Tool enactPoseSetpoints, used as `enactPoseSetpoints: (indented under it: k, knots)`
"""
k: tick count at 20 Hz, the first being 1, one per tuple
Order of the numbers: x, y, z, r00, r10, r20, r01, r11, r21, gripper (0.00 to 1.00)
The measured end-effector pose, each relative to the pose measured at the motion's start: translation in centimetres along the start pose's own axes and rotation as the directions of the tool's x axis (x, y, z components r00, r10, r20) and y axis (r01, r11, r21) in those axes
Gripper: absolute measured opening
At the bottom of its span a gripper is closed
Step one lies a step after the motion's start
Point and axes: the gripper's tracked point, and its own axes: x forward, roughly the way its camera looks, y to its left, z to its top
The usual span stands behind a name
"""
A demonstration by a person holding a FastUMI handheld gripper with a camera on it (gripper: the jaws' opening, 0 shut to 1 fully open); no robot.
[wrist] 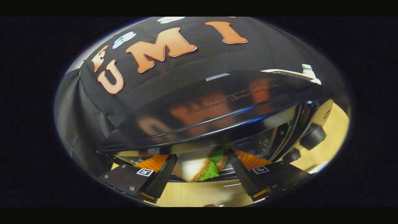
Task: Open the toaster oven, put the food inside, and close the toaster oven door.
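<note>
One big black toaster oven sits just beyond your fingers, its glossy top overhead and its knobs off to the right above the wooden table. Between your fingers, the gripper holds the sandwich, and both seem to press its sides, though the far contact is partly hidden. Keep that narrow squeeze gentle, hold the sandwich level, and ease it straight into the opening before letting go.
</note>
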Motion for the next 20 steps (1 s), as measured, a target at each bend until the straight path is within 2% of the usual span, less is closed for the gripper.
enactPoseSetpoints:
  k: [3,6,10,15,20]
  knots:
    - [-2.3,-0.9,-0.9,0.997,-0.011,-0.081,0.003,0.996,-0.091,0.99]
    - [-5.3,-1.5,-0.6,0.997,-0.002,-0.082,-0.011,0.988,-0.157,0.99]
    - [-8.7,-1.8,-2.1,0.988,0.016,-0.153,-0.045,0.982,-0.183,0.99]
    - [-12.2,-1.4,-6.5,0.961,0.038,-0.275,-0.113,0.959,-0.26,0.99]
    - [-15.3,-1.2,-11.6,0.912,0.048,-0.407,-0.167,0.95,-0.262,0.97]
